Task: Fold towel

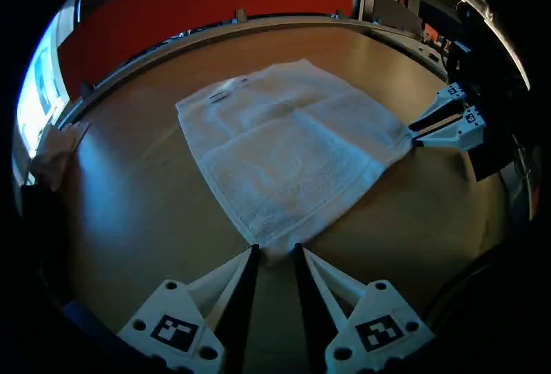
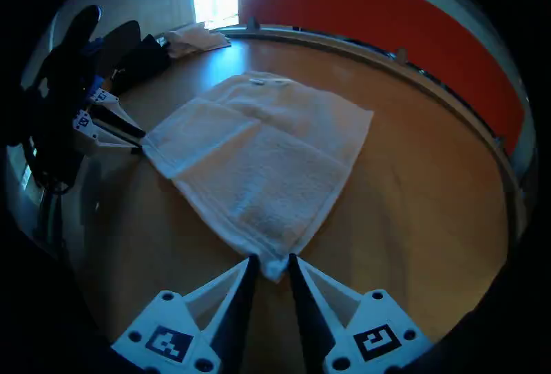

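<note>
Far left in the left gripper view: a crumpled cloth (image 1: pixel 56 148) on the brown table (image 1: pixel 138 222), well apart from the job. In the middle: the white towel (image 1: pixel 289 147), lying flat, with a small tag (image 1: pixel 220 95) near its top left edge. At the bottom middle: the left gripper (image 1: pixel 276 248), narrow, with the near towel corner nipped between both fingers. At the right edge: the right gripper (image 1: pixel 412 135), narrow too, tips closed on the next corner along the same side.

Left side of the right gripper view: the left gripper, farther off, at the towel's left corner. Middle: the towel, spread out flat, no part lifted. Bottom middle: the right gripper's own two fingers, close together, with a corner of the towel squeezed between them. Upper right: a long red board (image 2: pixel 413 36) behind the table's curved edge.

Probably the grab step: two corners of one side held, nothing raised yet, fold not yet made. Next, most likely: lift both corners together, at the same height, to keep that side straight. Then carry them over the top of the towel toward the far side, the one with the tag. Lay edge on edge, corner on corner. Keep the pinch tight on the way, to stop a corner slipping out and spoiling the fold. Go slow, and mind the sag of soft cloth in the middle.
</note>
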Tool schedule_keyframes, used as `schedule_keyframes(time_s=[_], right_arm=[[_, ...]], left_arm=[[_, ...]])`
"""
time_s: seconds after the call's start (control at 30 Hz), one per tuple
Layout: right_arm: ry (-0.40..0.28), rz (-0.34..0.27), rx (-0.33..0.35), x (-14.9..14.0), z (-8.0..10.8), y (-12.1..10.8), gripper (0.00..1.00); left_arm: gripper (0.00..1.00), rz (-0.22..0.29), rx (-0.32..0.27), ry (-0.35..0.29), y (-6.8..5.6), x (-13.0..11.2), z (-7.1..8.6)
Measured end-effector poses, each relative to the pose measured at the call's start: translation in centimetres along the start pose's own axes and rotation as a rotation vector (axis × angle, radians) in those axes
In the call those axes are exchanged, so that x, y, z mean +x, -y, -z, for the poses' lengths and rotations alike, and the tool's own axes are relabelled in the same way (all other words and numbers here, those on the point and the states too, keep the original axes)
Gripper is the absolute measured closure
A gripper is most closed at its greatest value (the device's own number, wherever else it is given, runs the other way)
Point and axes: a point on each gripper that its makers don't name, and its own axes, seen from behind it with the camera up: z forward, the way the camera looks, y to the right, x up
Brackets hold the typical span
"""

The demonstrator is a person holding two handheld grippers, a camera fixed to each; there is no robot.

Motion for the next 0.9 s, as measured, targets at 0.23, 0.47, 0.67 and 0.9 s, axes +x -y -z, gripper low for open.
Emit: schedule_keyframes(time_s=[0.23, 0.47, 0.67, 0.9], right_arm=[[-0.008, -0.008, 0.000, 0.3, 0.0, 0.1, 0.79], [-0.014, -0.032, 0.015, 0.3, 0.4, 0.4, 0.84], [-0.016, -0.043, 0.029, 0.2, 0.7, 0.6, 0.85], [-0.015, -0.035, 0.039, 0.1, 1.0, 0.8, 0.86]], left_arm=[[0.85, 0.037, 0.023, 0.004, 0.4, -0.1, 0.1], [0.88, 0.057, 0.028, 0.007, 0.5, -0.1, 0.1], [0.88, 0.071, 0.024, 0.008, 0.4, -0.1, 0.2], [0.89, 0.104, 0.024, 0.002, 0.7, 0.1, 0.7]])
